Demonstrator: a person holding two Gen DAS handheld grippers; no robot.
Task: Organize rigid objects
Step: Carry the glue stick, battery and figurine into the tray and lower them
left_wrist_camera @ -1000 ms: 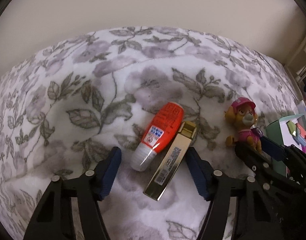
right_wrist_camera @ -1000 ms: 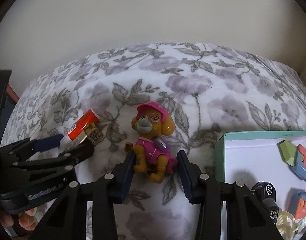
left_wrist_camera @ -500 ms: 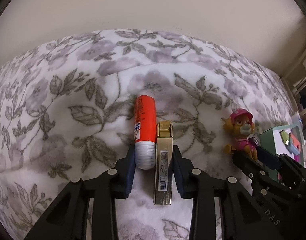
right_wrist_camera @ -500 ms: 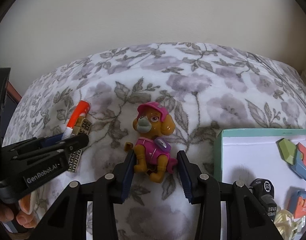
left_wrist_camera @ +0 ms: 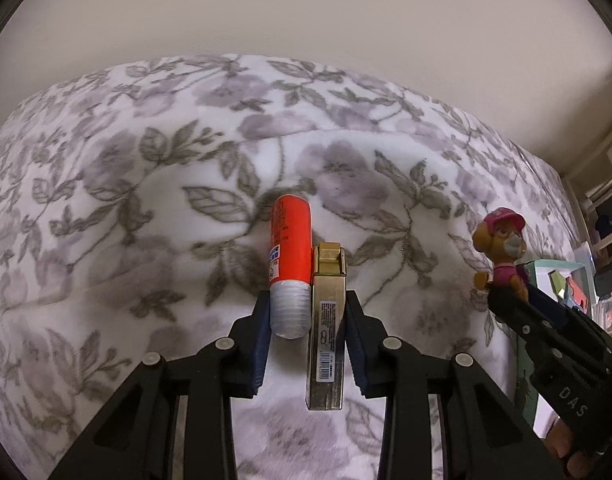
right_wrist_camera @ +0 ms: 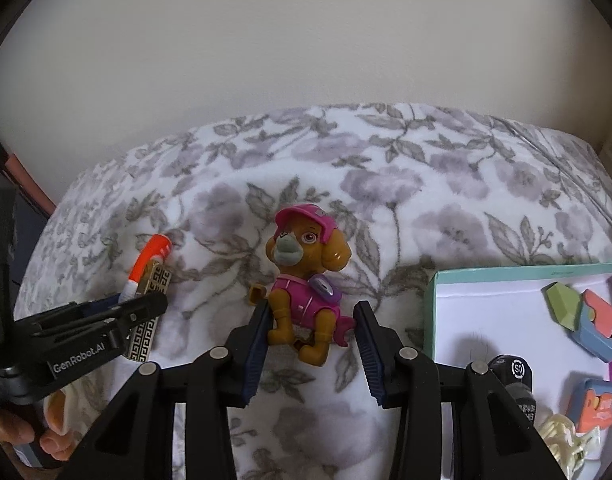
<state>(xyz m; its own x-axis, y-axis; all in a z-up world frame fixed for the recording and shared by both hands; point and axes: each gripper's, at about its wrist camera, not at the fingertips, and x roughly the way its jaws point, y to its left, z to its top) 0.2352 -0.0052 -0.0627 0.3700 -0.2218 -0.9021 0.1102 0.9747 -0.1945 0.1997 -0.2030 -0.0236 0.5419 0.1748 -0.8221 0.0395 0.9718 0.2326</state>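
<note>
Left wrist view: the left gripper (left_wrist_camera: 306,320) points down at a flowered blanket (left_wrist_camera: 106,208). Its 2 blue pads are drawn in tight on 2 things side by side: an orange glue stick (left_wrist_camera: 291,248) with a white ribbed cap against the left pad, and a gold box (left_wrist_camera: 327,320) with a barcode against the right pad. Both run straight ahead between the fingers, the glue stick's orange end reaching past the fingertips, the gold box's near end coming back toward the camera. The glue stick and the box touch along their length. Off to the right of this gripper sits a toy dog (left_wrist_camera: 504,248) in a pink cap, with the black arm of the right gripper (left_wrist_camera: 510,300) under it. Behind that, at the far right edge, shows the corner of a teal box (left_wrist_camera: 546,266).

Right wrist view: the right gripper (right_wrist_camera: 312,328) is closed on the toy dog (right_wrist_camera: 306,276), each pad against a side of its lower body; the dog sits upright, facing the camera. To the right of the fingers lies the teal box (right_wrist_camera: 430,308) with a white floor holding colored blocks (right_wrist_camera: 586,316), a black cap and a cream clip. To the left, the left gripper (right_wrist_camera: 146,300) holds the glue stick (right_wrist_camera: 148,260) and gold box (right_wrist_camera: 152,320); fingertips of a hand (right_wrist_camera: 46,436) show below it.
</note>
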